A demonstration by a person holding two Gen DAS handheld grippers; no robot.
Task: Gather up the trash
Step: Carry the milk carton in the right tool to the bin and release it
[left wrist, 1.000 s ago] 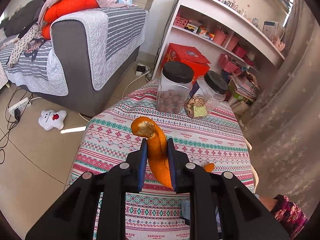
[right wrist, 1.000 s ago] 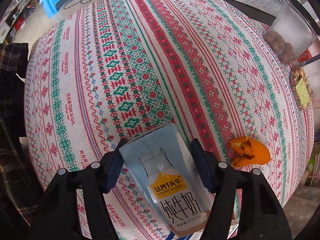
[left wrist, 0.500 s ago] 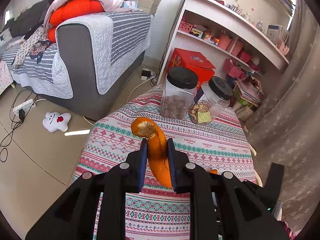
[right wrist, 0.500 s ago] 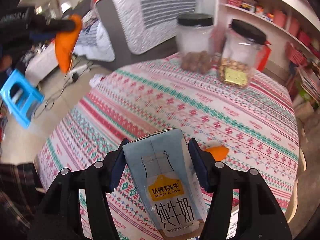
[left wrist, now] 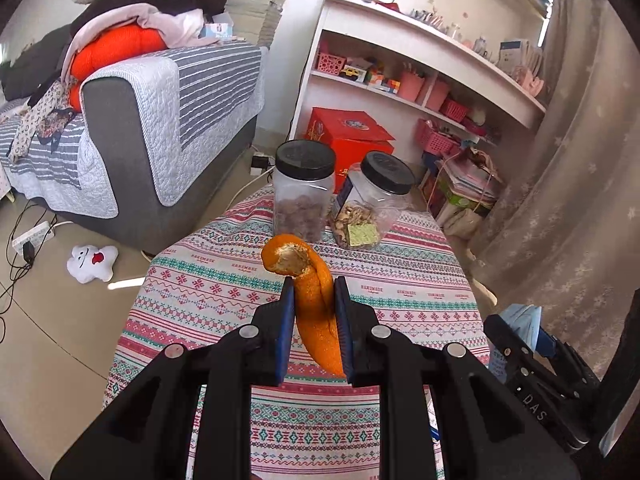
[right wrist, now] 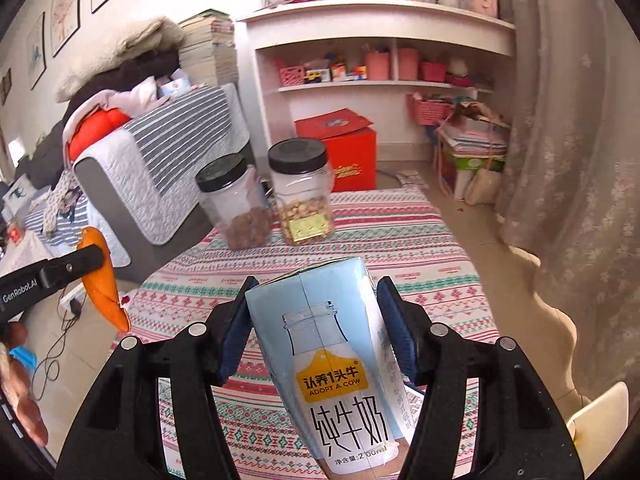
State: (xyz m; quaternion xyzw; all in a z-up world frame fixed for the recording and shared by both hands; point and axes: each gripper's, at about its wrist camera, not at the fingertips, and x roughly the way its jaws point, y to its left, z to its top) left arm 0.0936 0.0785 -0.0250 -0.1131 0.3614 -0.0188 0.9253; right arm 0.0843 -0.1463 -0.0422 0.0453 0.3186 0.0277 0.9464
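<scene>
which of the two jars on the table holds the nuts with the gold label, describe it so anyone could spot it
Look at the table with the patterned cloth; two black-lidded clear jars stand at its far end. It is the right-hand jar, filled with pale pieces behind a gold label, whereas its neighbour holds dark brown lumps.

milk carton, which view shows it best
The right wrist view: the milk carton fills the centre between the right gripper pads, with its printed label readable. The left wrist view shows only a pale blue sliver at the right edge, behind that gripper's black frame.

Left gripper [left wrist: 313,300] fingers [left wrist: 285,320] clamp orange peel [left wrist: 310,296] above patterned tablecloth [left wrist: 200,288].
</scene>
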